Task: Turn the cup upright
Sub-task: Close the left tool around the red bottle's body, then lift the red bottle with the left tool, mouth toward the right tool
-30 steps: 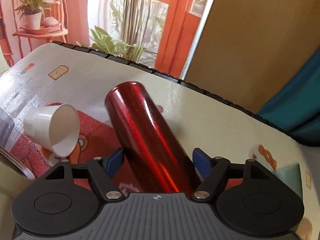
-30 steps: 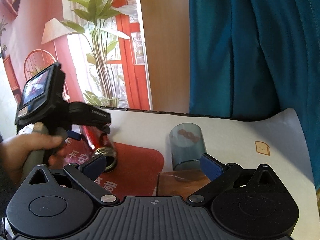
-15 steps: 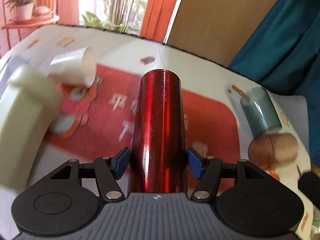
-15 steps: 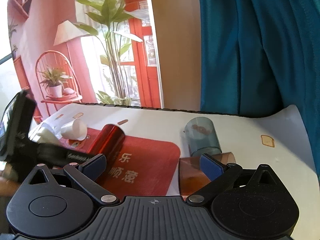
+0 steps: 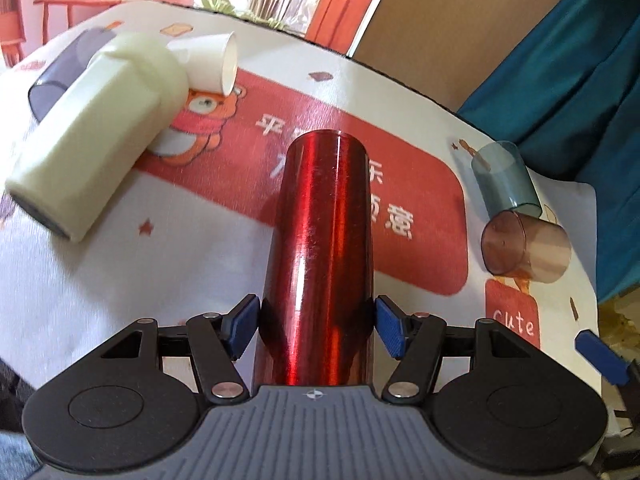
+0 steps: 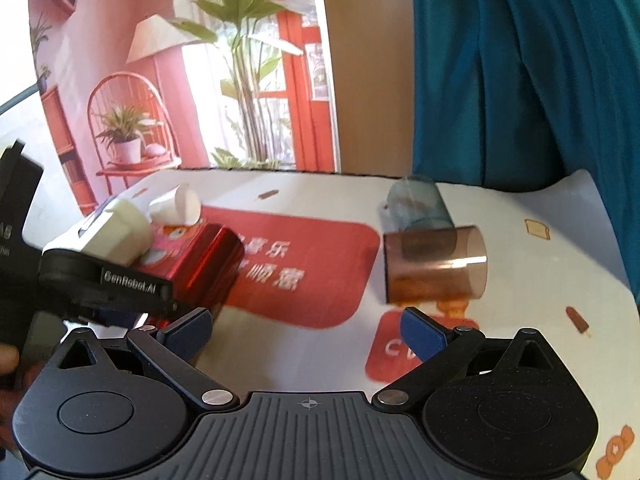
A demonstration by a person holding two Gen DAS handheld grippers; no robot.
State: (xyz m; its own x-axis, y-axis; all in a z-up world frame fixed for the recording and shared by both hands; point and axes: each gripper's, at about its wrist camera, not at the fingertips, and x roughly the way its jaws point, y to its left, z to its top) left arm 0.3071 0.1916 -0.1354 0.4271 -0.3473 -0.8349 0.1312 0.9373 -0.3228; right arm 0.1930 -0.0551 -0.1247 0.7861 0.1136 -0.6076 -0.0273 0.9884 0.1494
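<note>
Your left tongs [image 5: 316, 326] grip the red cup [image 5: 322, 248] by its sides, holding it tilted over the red mat [image 5: 424, 216] on the counter [image 5: 80, 280]. Your right tongs [image 6: 306, 330] hang wide apart, holding nothing, near the brown cup [image 6: 434, 264] lying on its side.

The red cup [image 5: 320, 256] has its near end hidden behind the left gripper [image 5: 316, 326] body at the lower middle of the left wrist view. In the right wrist view, that gripper's housing covers the cup's lower part at left. A grey cup [image 5: 60, 76] is mostly hidden behind the cream bottle [image 5: 96, 140], upper left.
</note>
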